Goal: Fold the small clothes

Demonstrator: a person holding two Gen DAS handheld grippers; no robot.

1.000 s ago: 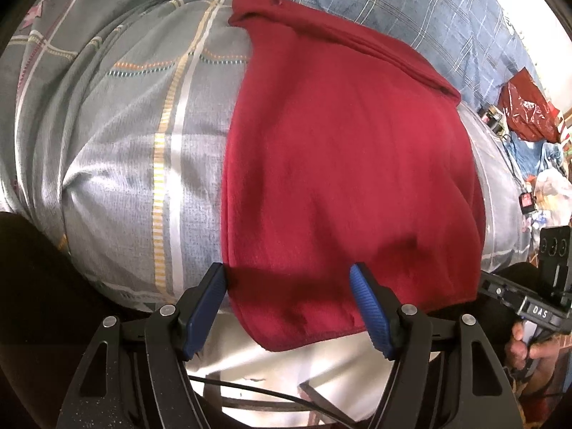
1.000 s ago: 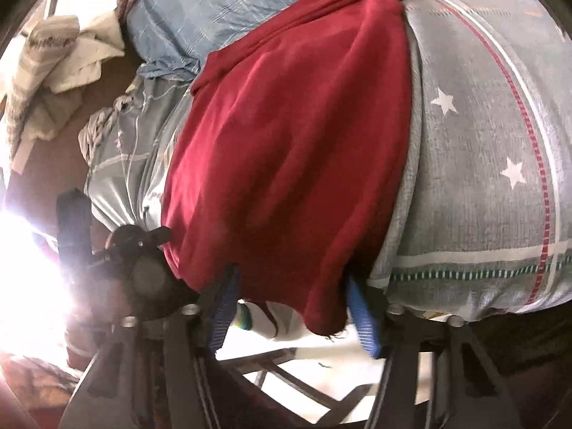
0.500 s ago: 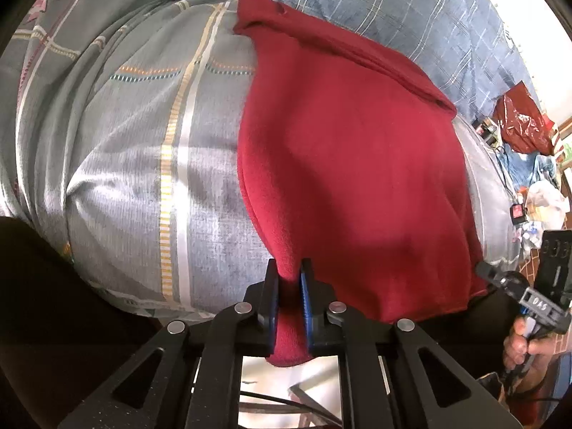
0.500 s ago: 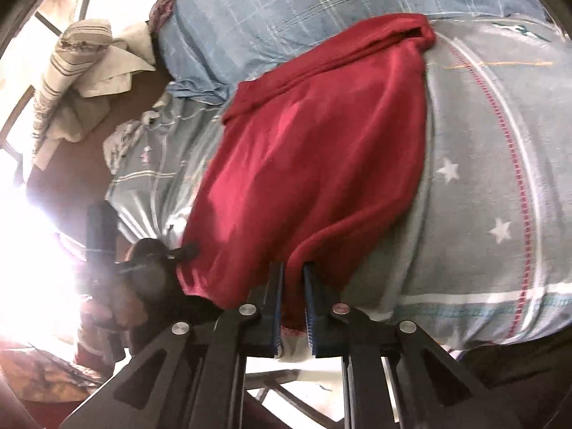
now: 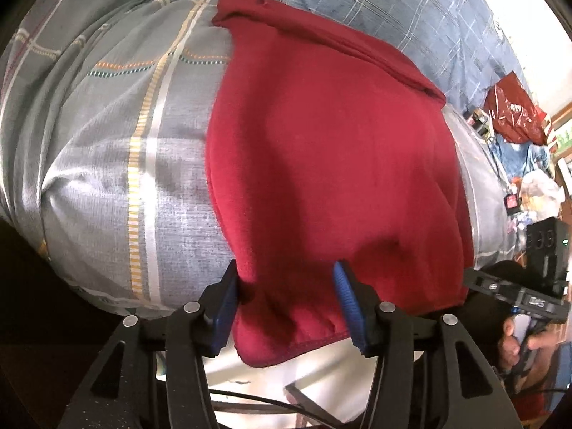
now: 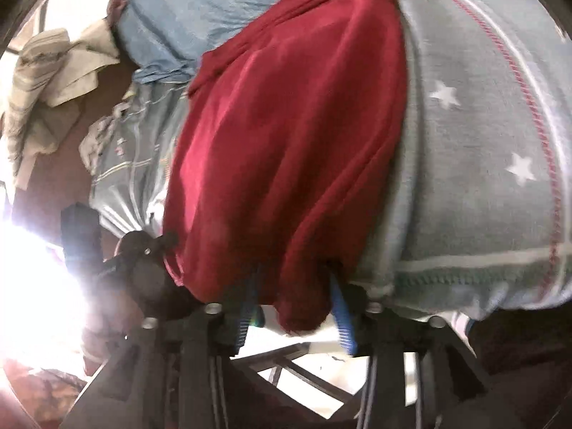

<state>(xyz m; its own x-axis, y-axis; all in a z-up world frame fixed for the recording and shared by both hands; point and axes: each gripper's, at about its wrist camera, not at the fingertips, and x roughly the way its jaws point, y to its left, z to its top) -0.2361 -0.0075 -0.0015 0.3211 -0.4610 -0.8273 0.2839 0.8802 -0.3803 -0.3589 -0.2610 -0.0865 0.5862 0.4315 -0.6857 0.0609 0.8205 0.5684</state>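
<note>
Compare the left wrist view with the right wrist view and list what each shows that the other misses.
Only the left wrist view shows the red plastic bag and clutter at far right, plus the yellow-striped part of the grey bedsheet. Only the right wrist view shows the beige striped cloth heaped at upper left and the white stars on the sheet. Both show the red garment hanging over the bed edge, the blue plaid quilt behind it, and an open hand-held gripper, left and right, straddling the hem.

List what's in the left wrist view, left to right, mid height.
Grey striped bedsheet → red garment → red plastic bag, far right behind the bed.
</note>
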